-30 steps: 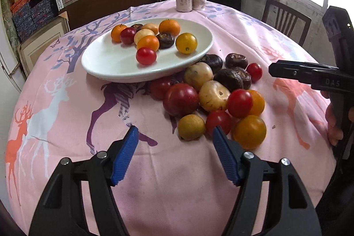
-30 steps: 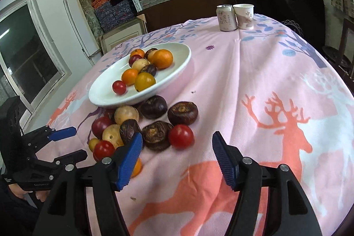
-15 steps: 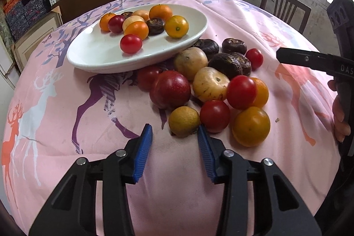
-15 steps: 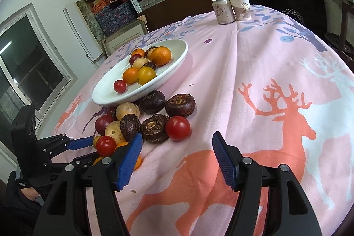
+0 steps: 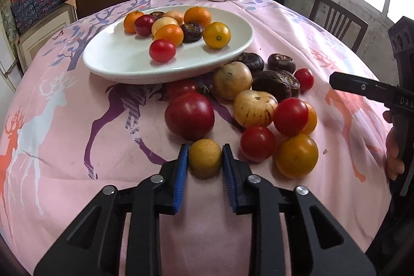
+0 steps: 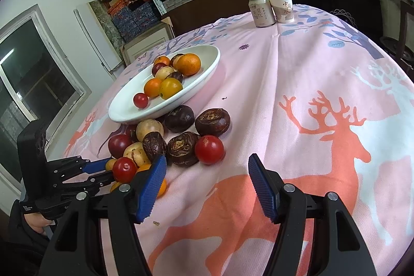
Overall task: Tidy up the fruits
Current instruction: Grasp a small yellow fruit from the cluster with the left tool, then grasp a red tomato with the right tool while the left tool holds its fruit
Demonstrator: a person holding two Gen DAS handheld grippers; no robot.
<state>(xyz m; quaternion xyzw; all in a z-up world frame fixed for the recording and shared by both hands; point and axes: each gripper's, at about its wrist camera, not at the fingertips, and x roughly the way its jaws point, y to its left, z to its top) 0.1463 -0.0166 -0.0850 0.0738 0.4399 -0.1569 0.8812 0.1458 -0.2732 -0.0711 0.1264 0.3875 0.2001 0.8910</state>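
Note:
A white oval plate (image 5: 116, 61) holds several small fruits: oranges, tomatoes, a dark water chestnut. Loose fruit lies in a pile on the cloth in front of it: a big red tomato (image 5: 189, 115), pale yellow melons, dark water chestnuts and an orange tomato (image 5: 296, 155). My left gripper (image 5: 205, 157) is shut on a small yellow-brown fruit (image 5: 205, 157) that rests on the cloth at the near edge of the pile. My right gripper (image 6: 207, 185) is open and empty, just right of the pile, with a red tomato (image 6: 209, 149) ahead of its left finger.
A pink deer-print cloth (image 6: 310, 84) covers the round table. A drink can (image 6: 261, 10) and a paper cup (image 6: 282, 7) stand at the far edge. Chairs and shelves of boxes surround the table. The plate also shows in the right wrist view (image 6: 204, 69).
My left gripper has moved forward to the pile and closed its jaws on the small yellow-brown fruit. My right gripper has stayed open and shifted slightly.

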